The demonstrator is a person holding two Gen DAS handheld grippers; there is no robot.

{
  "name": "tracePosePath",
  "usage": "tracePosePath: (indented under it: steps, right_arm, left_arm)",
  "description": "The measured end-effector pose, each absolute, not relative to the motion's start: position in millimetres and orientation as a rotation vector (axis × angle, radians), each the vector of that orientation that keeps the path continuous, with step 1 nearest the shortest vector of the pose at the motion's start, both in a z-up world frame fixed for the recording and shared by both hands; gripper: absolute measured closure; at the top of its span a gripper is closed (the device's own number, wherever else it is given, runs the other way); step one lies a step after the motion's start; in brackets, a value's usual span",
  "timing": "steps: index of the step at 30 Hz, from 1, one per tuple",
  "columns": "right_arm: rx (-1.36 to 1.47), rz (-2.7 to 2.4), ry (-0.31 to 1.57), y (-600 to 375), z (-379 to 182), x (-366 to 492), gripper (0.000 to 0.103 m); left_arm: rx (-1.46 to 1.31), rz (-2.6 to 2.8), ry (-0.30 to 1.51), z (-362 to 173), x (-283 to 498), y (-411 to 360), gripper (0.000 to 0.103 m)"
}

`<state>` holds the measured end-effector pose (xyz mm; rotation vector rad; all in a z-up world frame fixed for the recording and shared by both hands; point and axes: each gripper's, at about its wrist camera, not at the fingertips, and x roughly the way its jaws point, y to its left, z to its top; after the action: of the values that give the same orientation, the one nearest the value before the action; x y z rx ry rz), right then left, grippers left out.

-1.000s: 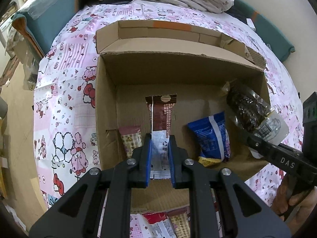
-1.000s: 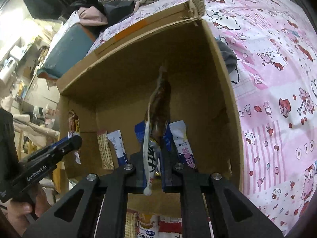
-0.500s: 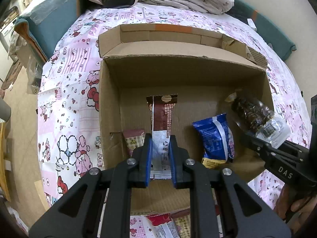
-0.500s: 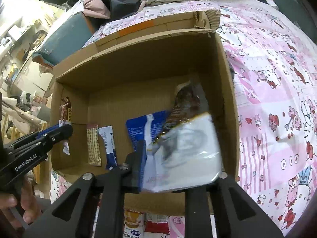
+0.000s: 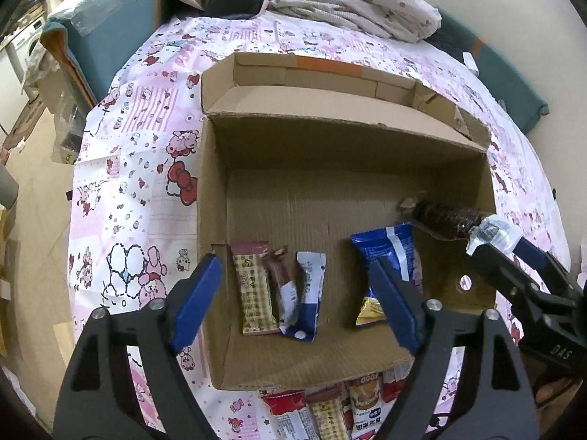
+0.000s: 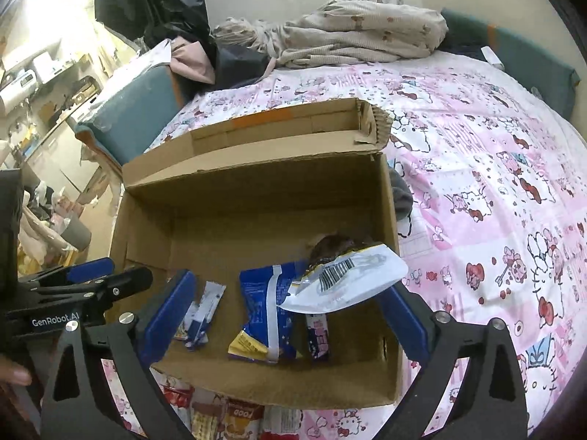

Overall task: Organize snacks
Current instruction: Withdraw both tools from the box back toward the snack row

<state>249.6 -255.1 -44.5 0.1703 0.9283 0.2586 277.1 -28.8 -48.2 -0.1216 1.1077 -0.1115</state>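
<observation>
Left wrist view: the left tongs (image 5: 293, 293) have just been opening and now stand wide apart, with nothing pinched between them. They hang over a cardboard box (image 5: 212, 190) that sits on a bed with a pink cartoon sheet (image 5: 139, 168). On the box floor lie a checked snack bar (image 5: 255, 293), a brown wrapper (image 5: 282, 286) leaning on it, a blue and white packet (image 5: 310, 293) and a bigger blue bag (image 5: 389, 253). A clear bag of dark snacks (image 5: 447, 218) lies by the right wall, its end touching the right tongs (image 5: 506, 245). More snack packs (image 5: 330, 414) lie on the sheet in front of the box.

Right wrist view: the right tongs (image 6: 286, 315) have also just been opening and are wide. The clear bag's white end (image 6: 348, 278) hangs loose between them. The blue bag (image 6: 264, 311) lies below it. The left tongs (image 6: 110, 275) are at the box's left edge.
</observation>
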Motion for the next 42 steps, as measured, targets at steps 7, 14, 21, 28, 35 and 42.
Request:
tracePosePath:
  steps: [7,14,21,28,35,42]
  right_arm:
    - [0.193,0.257,0.928,-262.0,-39.1,241.6,0.004]
    - [0.163,0.252,0.905,-260.9,-30.0,228.6,0.004]
    - [0.166,0.253,0.895,-260.7,-23.8,208.0,0.004]
    - [0.183,0.251,0.898,-262.6,-19.7,184.6,0.004]
    - [0.271,0.247,0.920,-275.8,-19.6,160.2,0.004]
    - [0.309,0.084,0.946,-300.2,-27.1,141.4,0.004]
  left_arm:
    - [-0.133,-0.104,1.074,-38.5,270.4,-25.0,0.022]
    - [-0.103,-0.107,1.028,-22.6,255.7,-24.5,0.022]
    - [-0.114,-0.100,1.012,-10.0,240.9,-14.1,0.022]
    - [-0.126,-0.100,1.012,-7.4,222.0,-6.9,0.022]
    - [-0.135,-0.086,1.011,-4.8,200.7,4.9,0.022]
    - [-0.185,-0.027,1.035,-11.3,186.0,30.9,0.022]
